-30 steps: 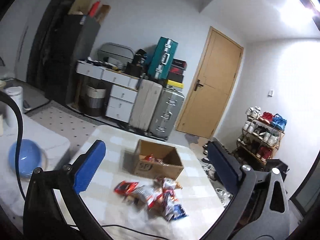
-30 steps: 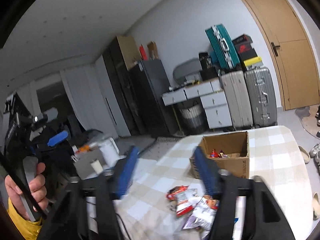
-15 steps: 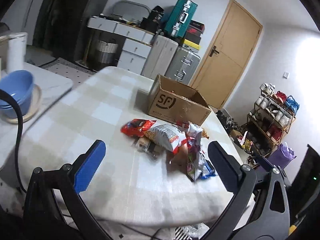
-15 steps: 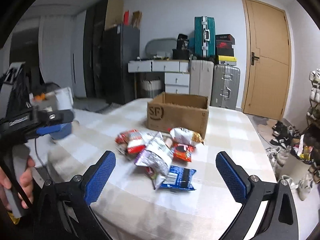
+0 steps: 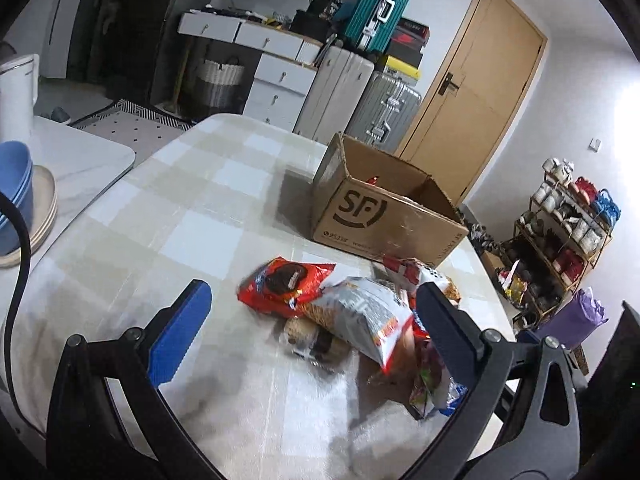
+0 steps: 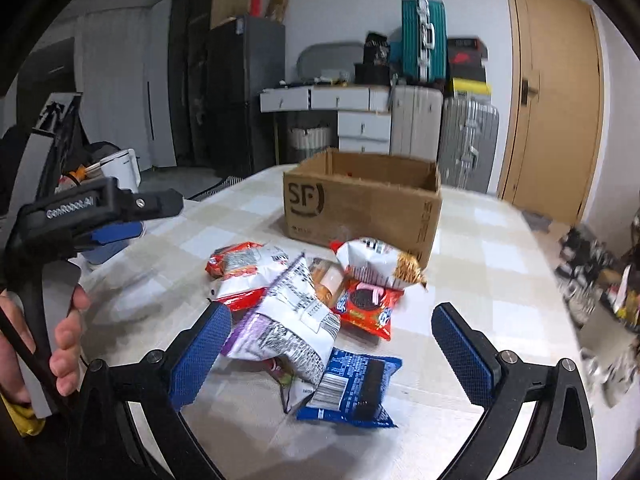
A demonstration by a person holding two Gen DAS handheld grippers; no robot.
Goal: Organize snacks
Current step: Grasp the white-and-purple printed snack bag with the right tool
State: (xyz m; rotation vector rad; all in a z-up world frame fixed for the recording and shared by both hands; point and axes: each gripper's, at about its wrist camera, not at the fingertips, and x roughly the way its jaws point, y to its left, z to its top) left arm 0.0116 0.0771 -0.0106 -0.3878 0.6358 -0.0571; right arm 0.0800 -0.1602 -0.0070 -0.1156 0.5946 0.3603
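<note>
A pile of snack bags lies on the checked table in front of an open cardboard SF box (image 5: 384,216), which also shows in the right wrist view (image 6: 360,204). In the left wrist view a red cookie bag (image 5: 286,284) and a white chip bag (image 5: 360,316) lie between the fingers of my open, empty left gripper (image 5: 316,328). In the right wrist view my open, empty right gripper (image 6: 336,352) hovers over a white and purple bag (image 6: 288,320), a blue packet (image 6: 352,388) and a red cookie bag (image 6: 368,308). A little red shows inside the box.
A side table at the left holds blue bowls (image 5: 14,196) on a plate and a white kettle (image 5: 18,92). Suitcases (image 5: 360,96), drawers and a wooden door (image 5: 472,88) stand behind. A shoe rack (image 5: 568,232) is at the right. The table's edges (image 5: 486,276) lie close to the pile.
Both grippers came down from pointing at the room and moved closer to the snack pile, which now looks larger in both views. Both stayed open. The snacks and box have not moved.
</note>
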